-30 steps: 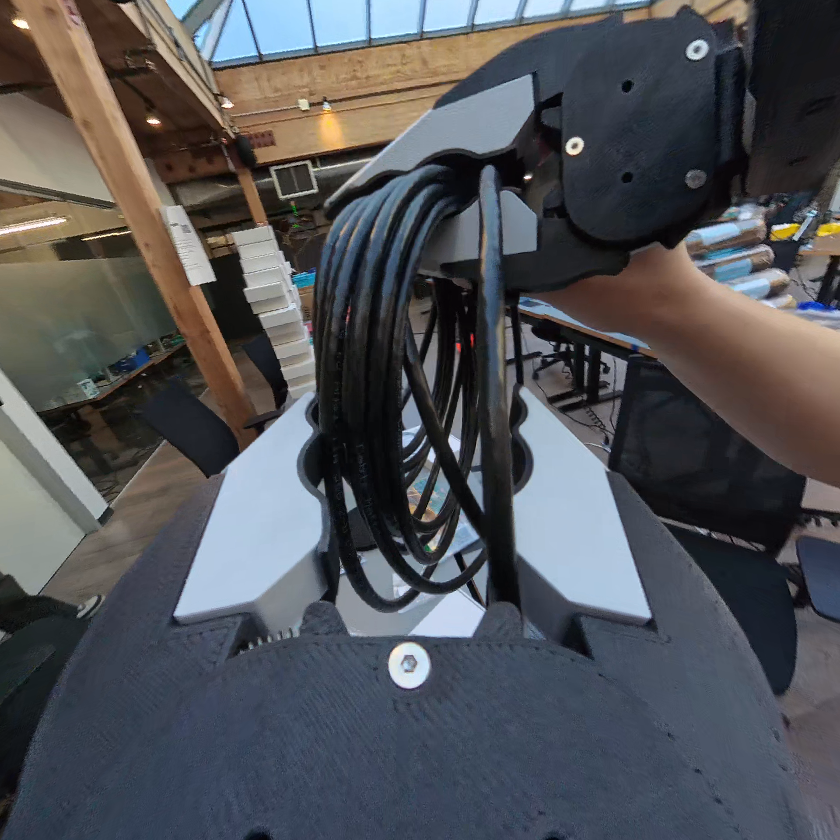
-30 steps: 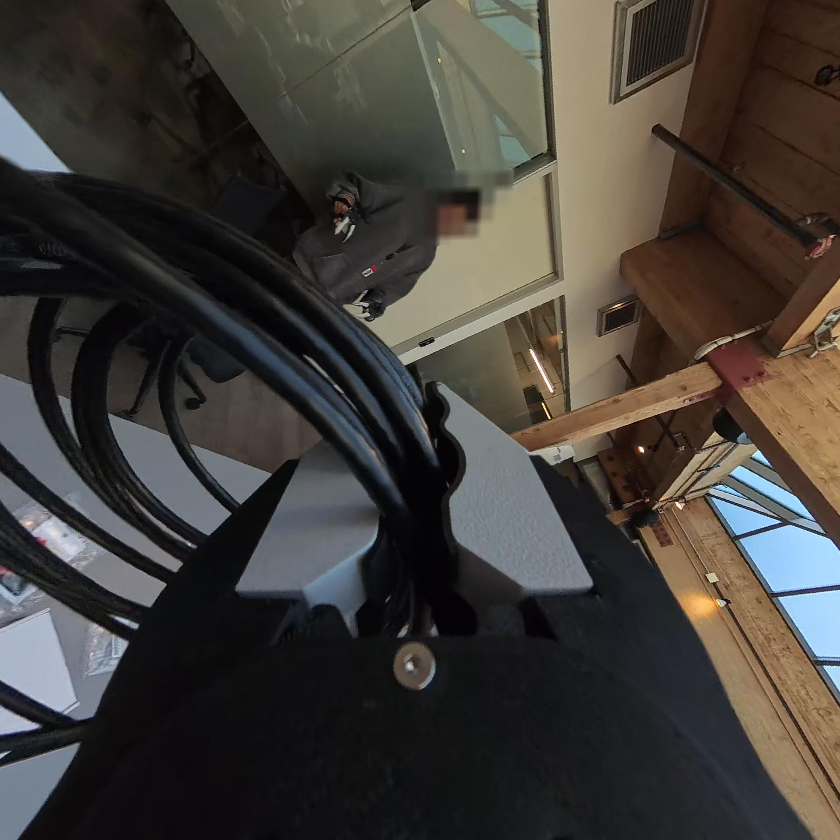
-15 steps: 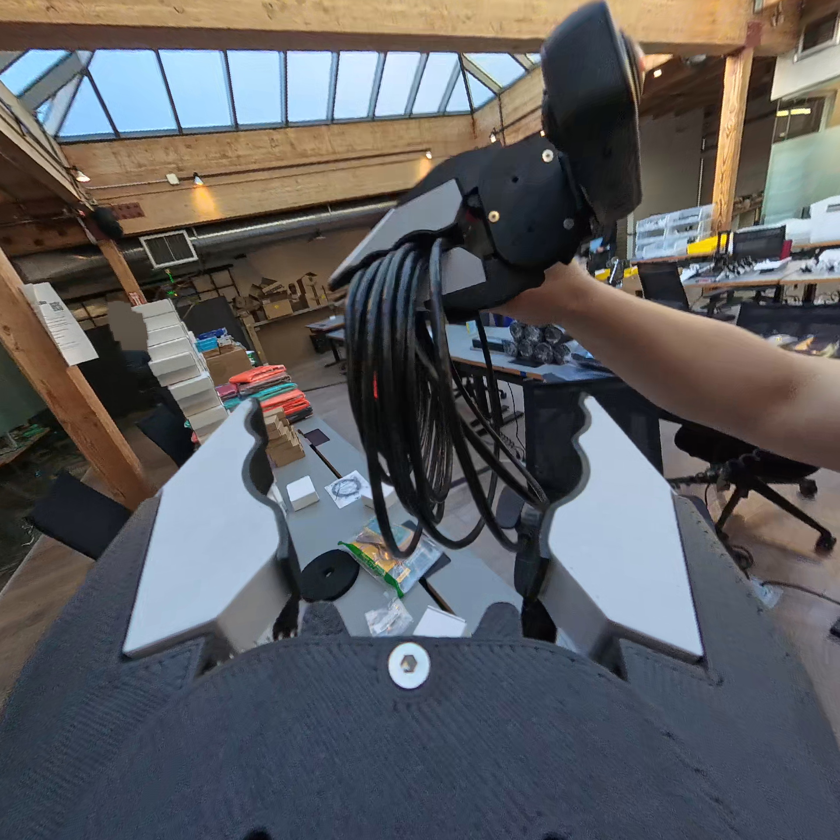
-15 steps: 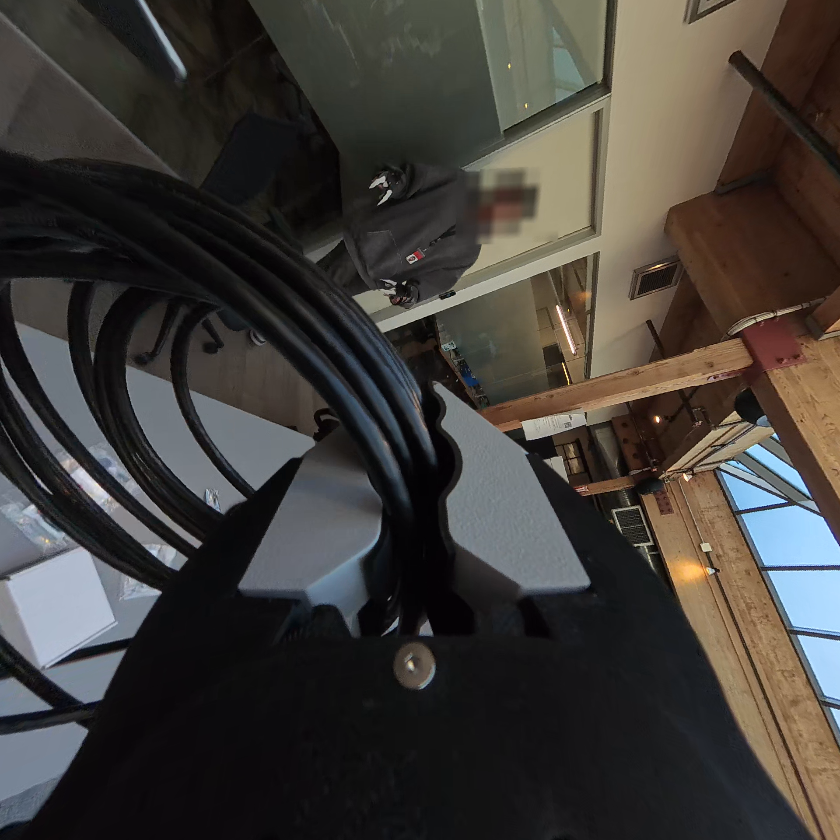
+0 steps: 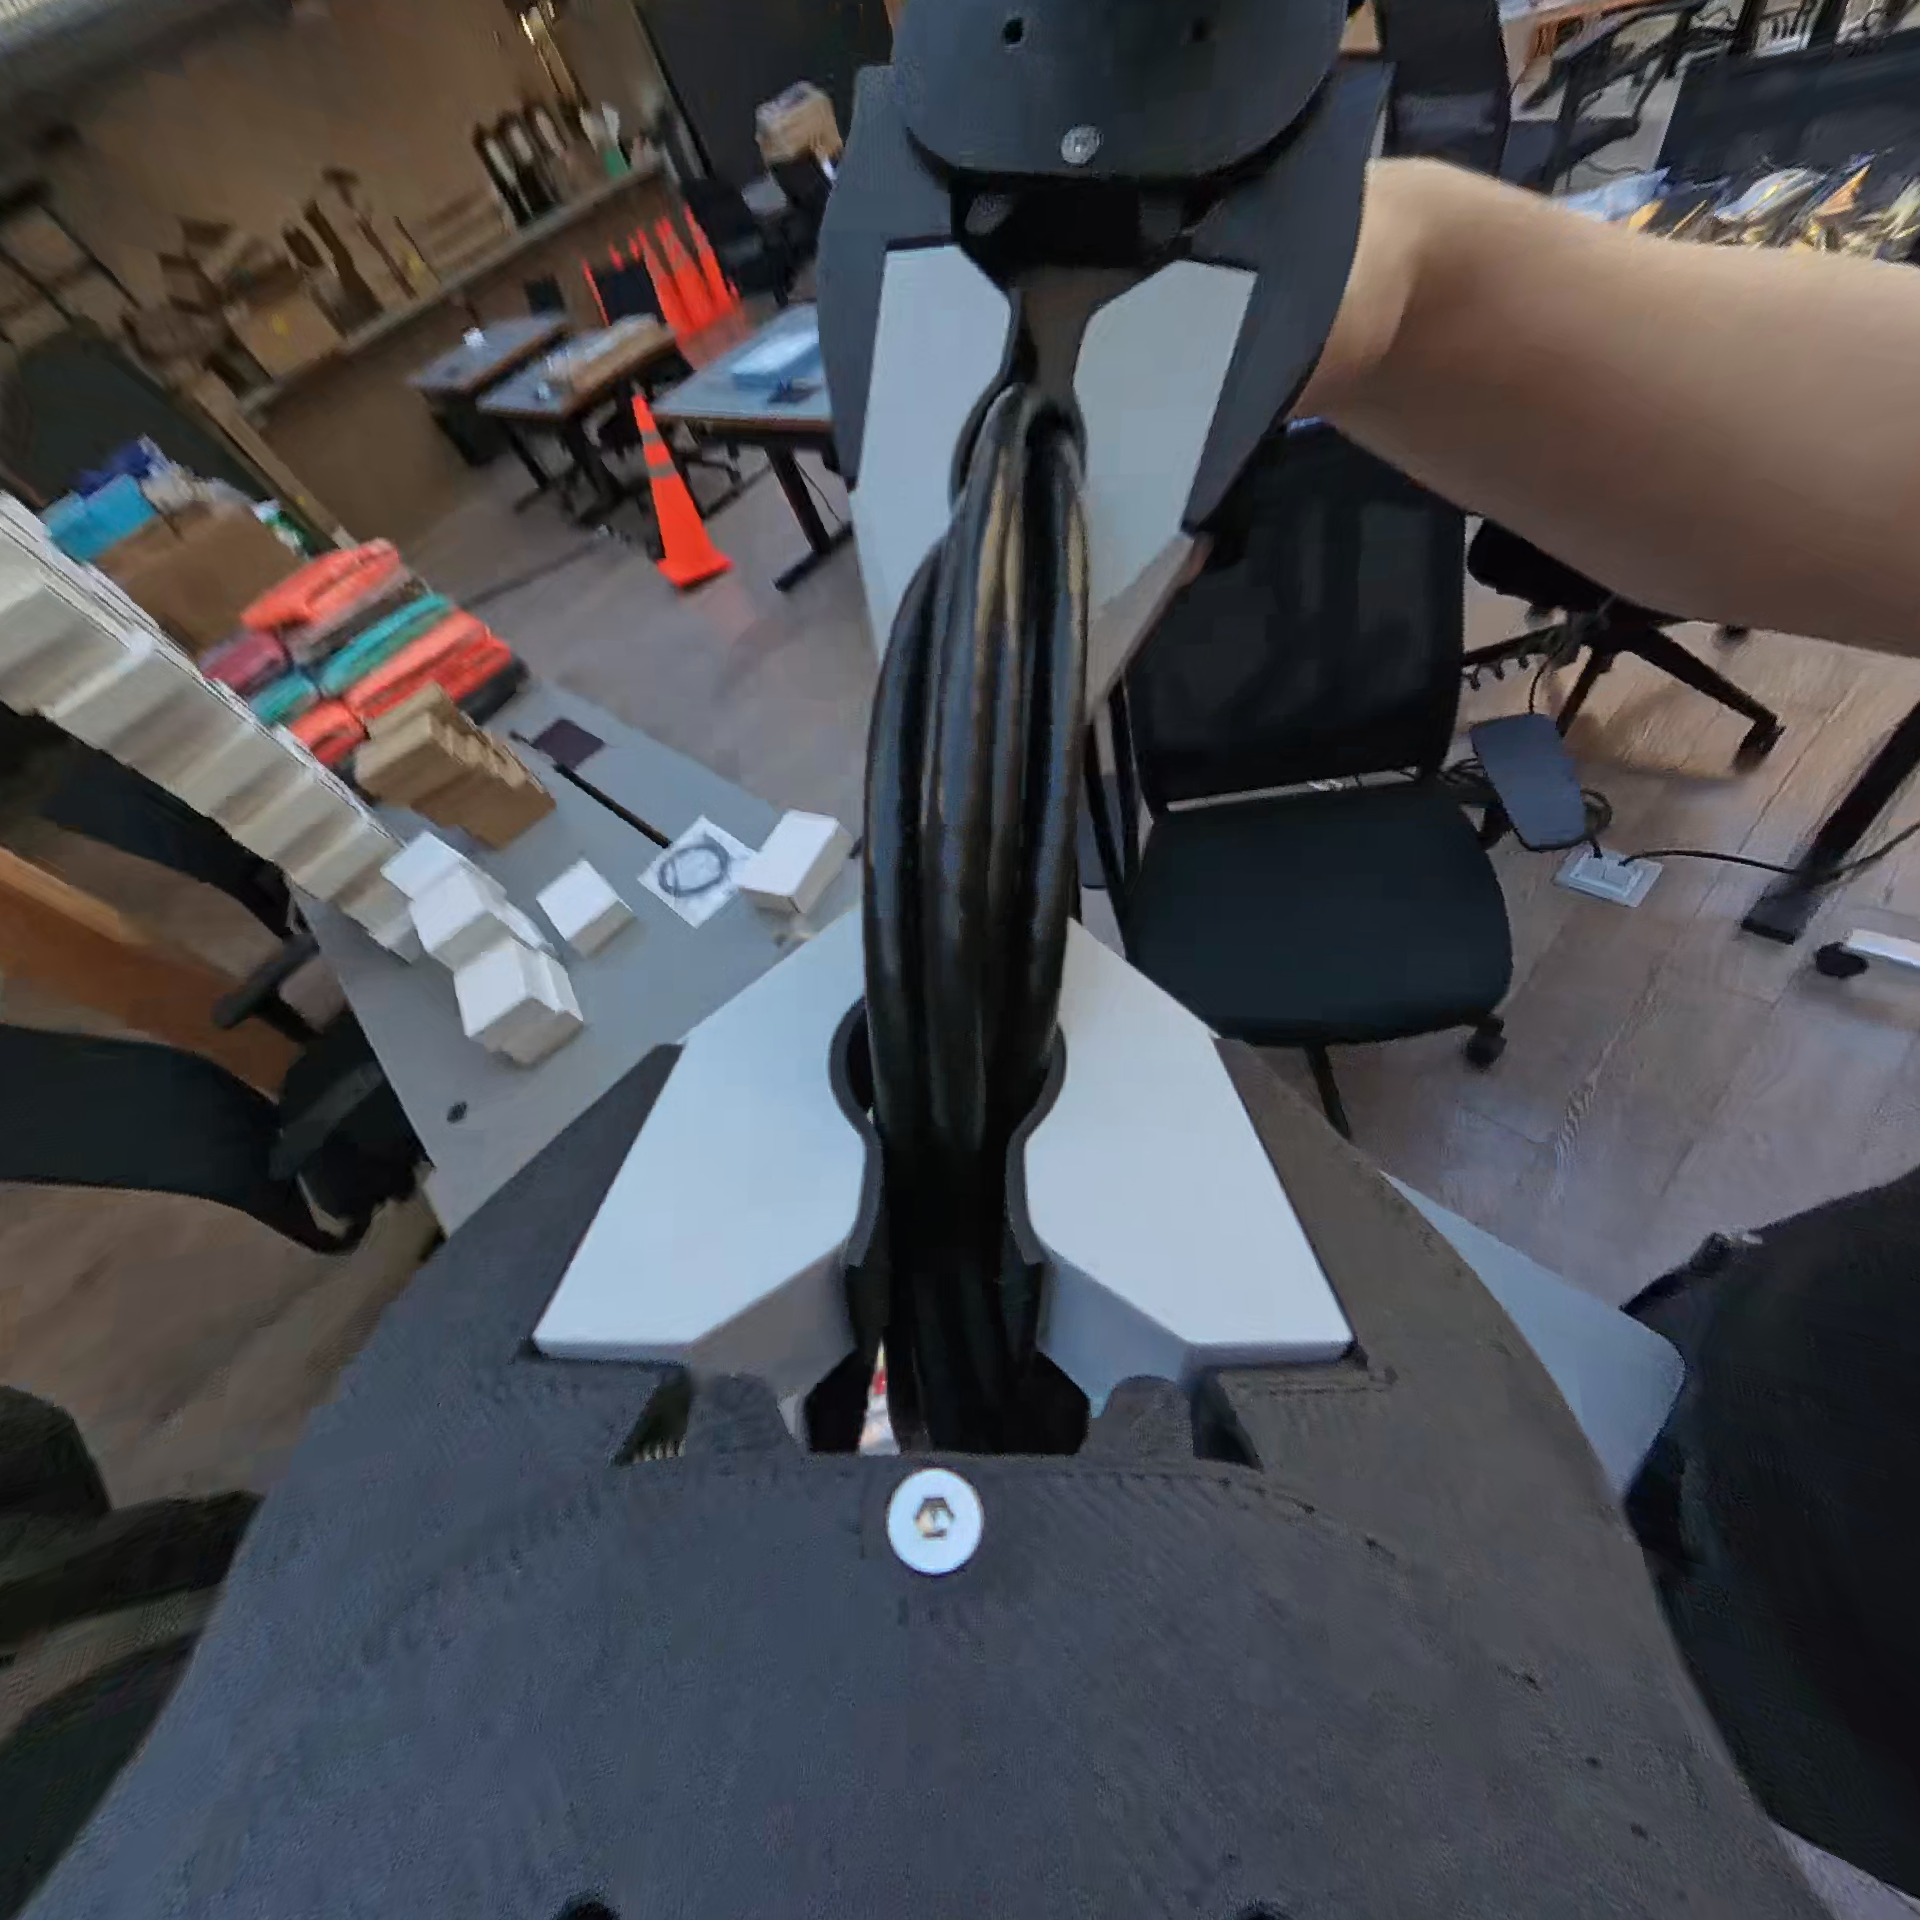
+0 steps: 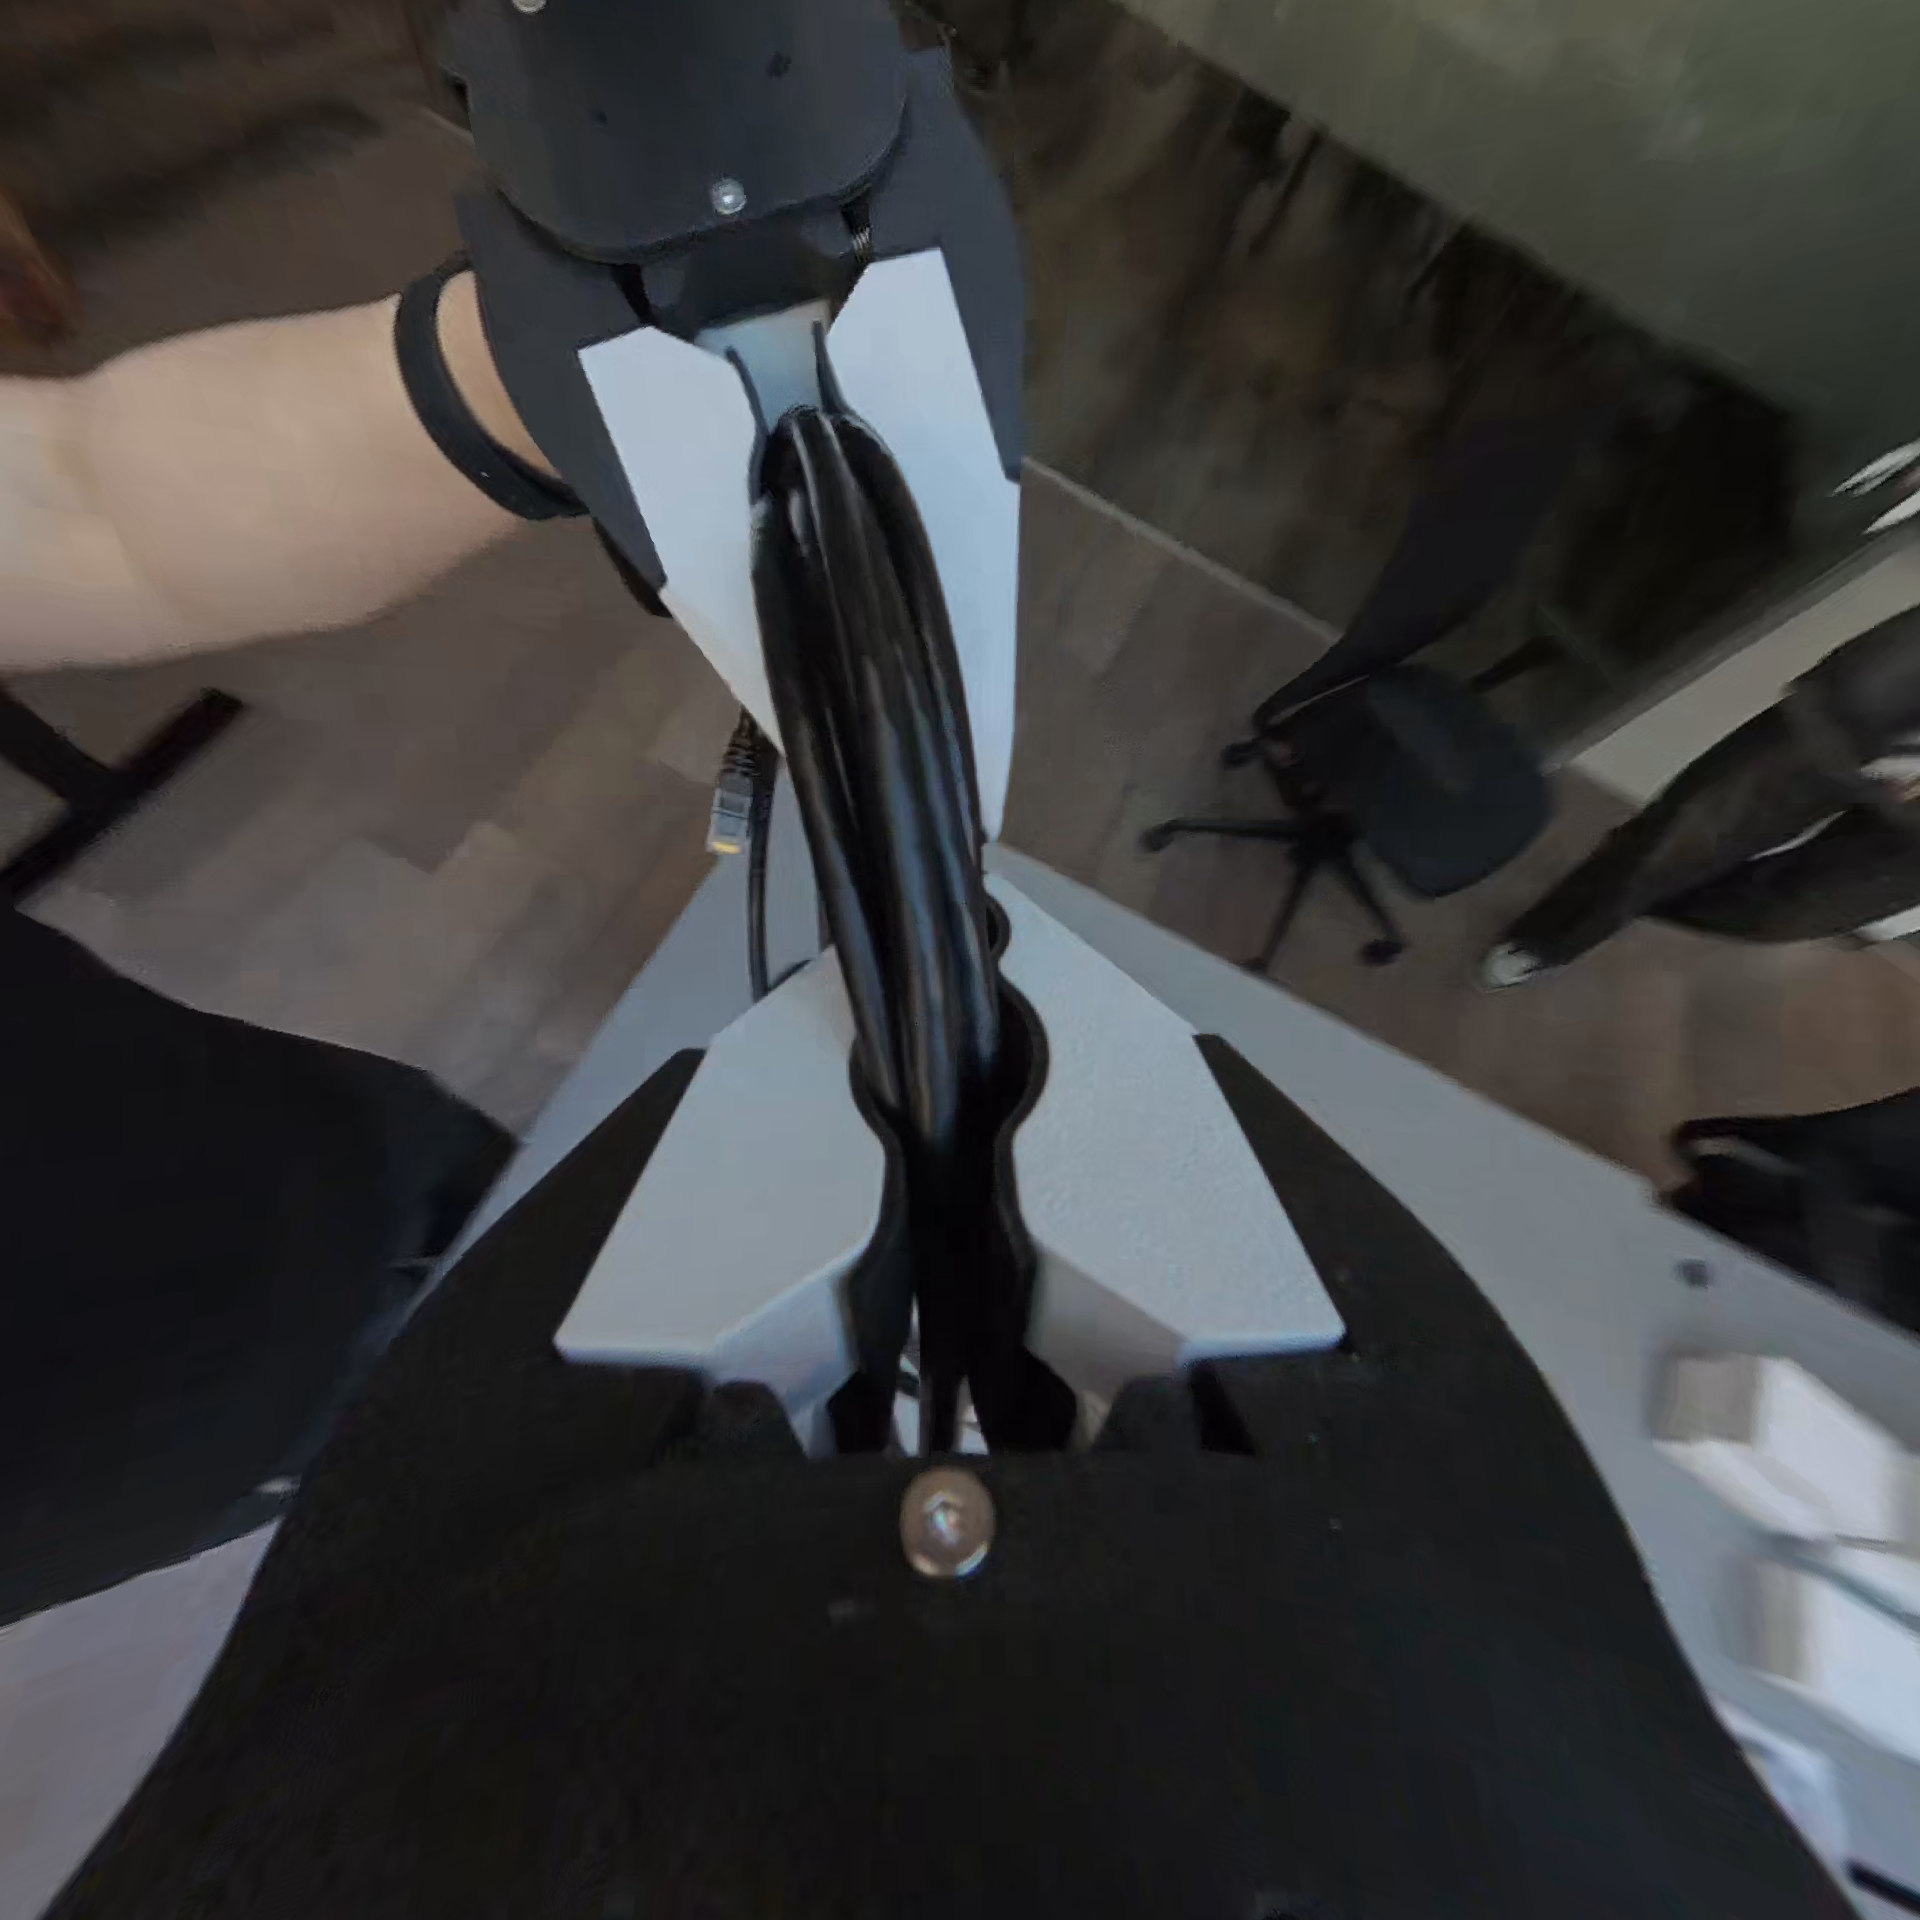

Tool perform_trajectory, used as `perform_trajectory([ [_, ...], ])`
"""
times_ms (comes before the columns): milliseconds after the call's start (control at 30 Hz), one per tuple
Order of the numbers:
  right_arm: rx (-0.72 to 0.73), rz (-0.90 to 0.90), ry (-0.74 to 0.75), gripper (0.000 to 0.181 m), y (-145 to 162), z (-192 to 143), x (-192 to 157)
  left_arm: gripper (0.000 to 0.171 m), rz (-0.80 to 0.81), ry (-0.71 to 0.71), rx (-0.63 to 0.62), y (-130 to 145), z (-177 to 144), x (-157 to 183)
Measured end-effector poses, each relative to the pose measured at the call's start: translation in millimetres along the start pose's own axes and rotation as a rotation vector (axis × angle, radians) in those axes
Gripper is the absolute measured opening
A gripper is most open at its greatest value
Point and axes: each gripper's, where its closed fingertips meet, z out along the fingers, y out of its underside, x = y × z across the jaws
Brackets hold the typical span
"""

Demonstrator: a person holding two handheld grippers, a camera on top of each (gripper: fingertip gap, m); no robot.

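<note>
Cable bundle (image 5: 971, 790) (black, several strands gathered side by side): stretched taut between the two grippers, one end pinched between the grey fingers (image 5: 727, 1174) of the left gripper (image 5: 951, 1132), the other between those of the right gripper (image 5: 1039, 436), which faces it head-on. In the right wrist view the bundle (image 6: 883, 727) runs from the right gripper (image 6: 940, 1122) to the left gripper (image 6: 805, 488); both pairs of fingers are narrowed onto the strands. A loose connector plug (image 6: 732, 805) hangs just beside the bundle. Below the bundle lies the grey counter (image 5: 623, 997) with white boxes (image 5: 514, 987); a black office chair (image 5: 1309, 894) stands beside the counter.
</note>
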Motion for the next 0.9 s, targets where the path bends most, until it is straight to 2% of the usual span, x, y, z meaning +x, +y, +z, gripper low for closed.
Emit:
perform_trajectory([
  [100,-0.032,0.334,-0.135,0.002,64.7,27.6,-3.9,0.011,-0.222,0.159,-0.096,55.3,38.6,4.4],
  [200,-0.029,0.625,-0.258,0.002,152.4,76.9,-32.9,0.011,-0.423,0.353,-0.164,141.9,79.5,40.5],
  [300,-0.045,0.891,-0.361,0.001,264.1,150.6,-72.2,0.011,-0.584,0.519,-0.283,267.5,123.7,89.5],
  [400,-0.046,1.227,-0.482,0.001,369.0,235.7,-109.7,0.010,-0.831,0.691,-0.438,402.3,158.8,138.7],
  [467,-0.047,1.399,-0.522,0.001,422.3,287.6,-128.4,0.010,-0.993,0.790,-0.511,476.9,172.4,163.6],
  [533,-0.069,1.479,-0.484,0.002,462.8,331.2,-139.0,0.010,-1.062,0.826,-0.554,536.4,180.3,177.7],
  [633,-0.106,1.468,-0.372,0.003,503.1,377.6,-140.7,0.012,-1.033,0.811,-0.585,598.0,186.1,182.0],
  [733,-0.169,1.448,-0.266,0.008,529.9,402.9,-134.0,0.009,-0.981,0.783,-0.639,634.5,187.1,178.0],
  [833,-0.194,1.405,-0.091,0.018,547.9,402.4,-117.4,0.009,-0.972,0.712,-0.689,656.8,187.8,169.3],
  [900,-0.206,1.307,0.071,0.030,557.4,389.5,-103.1,0.008,-1.039,0.692,-0.671,659.7,189.3,164.1],
])
